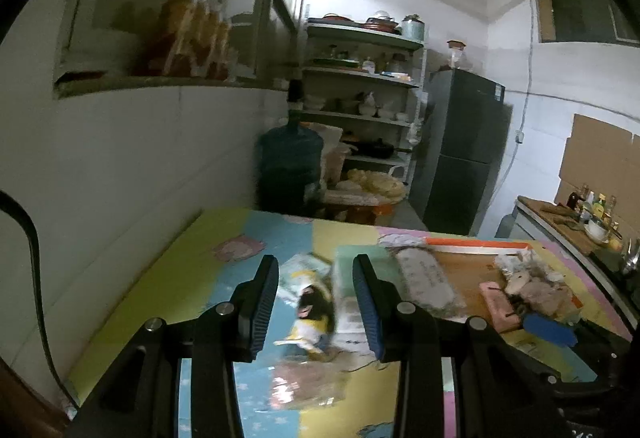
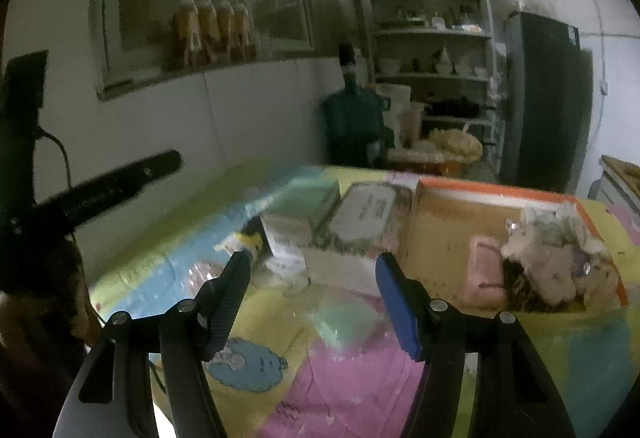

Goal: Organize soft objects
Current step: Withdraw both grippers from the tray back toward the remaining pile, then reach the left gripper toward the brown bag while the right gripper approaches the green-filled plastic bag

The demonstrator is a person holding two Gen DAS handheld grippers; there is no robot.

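My left gripper (image 1: 316, 266) is open above a small plush monkey (image 1: 310, 314) in a yellow top that lies on the colourful mat (image 1: 160, 278). My right gripper (image 2: 314, 262) is open and empty, held over a clear packet with a green item (image 2: 340, 322). An orange-rimmed cardboard box (image 2: 440, 230) holds a grey plush toy (image 2: 540, 258) and a pink pouch (image 2: 484, 270); the box also shows in the left wrist view (image 1: 464, 266). A green tissue box (image 2: 300, 210) and a grey wipes pack (image 2: 360, 218) stand left of it.
A white wall (image 1: 120, 158) runs along the mat's left side. A water jug (image 1: 288, 166), shelves (image 1: 360, 78) and a dark fridge (image 1: 460, 150) stand beyond the mat. A counter with bottles (image 1: 580, 214) is at the right. A plastic-wrapped brown packet (image 1: 308, 382) lies near the monkey.
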